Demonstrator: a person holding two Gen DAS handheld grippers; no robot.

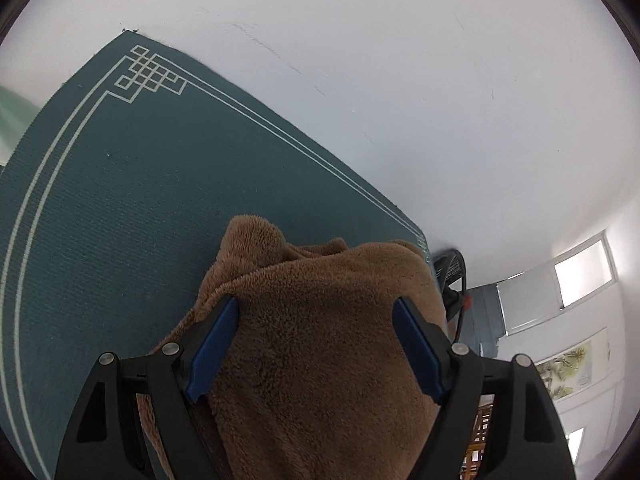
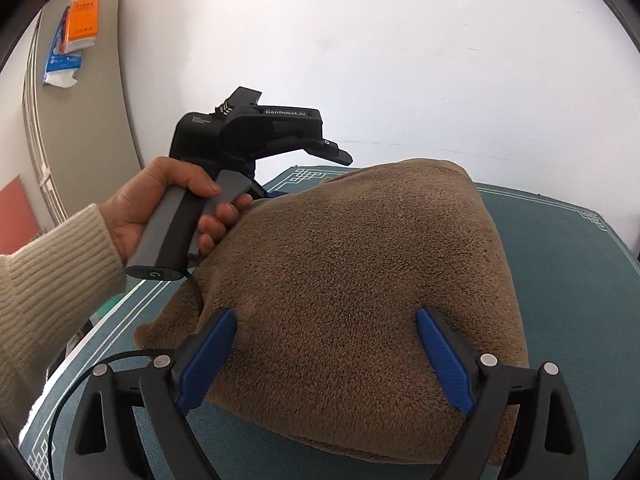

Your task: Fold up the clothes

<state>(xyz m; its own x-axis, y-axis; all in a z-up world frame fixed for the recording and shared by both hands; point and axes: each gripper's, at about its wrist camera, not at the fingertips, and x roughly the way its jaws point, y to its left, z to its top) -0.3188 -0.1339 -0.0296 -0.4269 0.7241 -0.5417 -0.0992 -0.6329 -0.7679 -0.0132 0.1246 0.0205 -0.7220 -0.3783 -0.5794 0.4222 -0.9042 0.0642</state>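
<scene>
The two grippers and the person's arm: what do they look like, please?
Both grippers, left gripper and right gripper, have black frames, silver rivets and blue ribbed finger pads. The left one has a grey handle, white "GenRobot.AI" lettering and a black cable. The sleeve is cream ribbed knit.

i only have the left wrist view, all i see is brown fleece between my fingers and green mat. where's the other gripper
Observer: The right gripper sits over the near edge of the same brown fleece garment, jaws wide, pads not pinching.
Operator: is my own gripper visible from there
Observer: Yes, the left gripper is at the far side of the pile, held by a hand in a cream knit sleeve.
Operator: anything off the mat
Observer: An orange packet lies on a grey surface, far left.
</scene>
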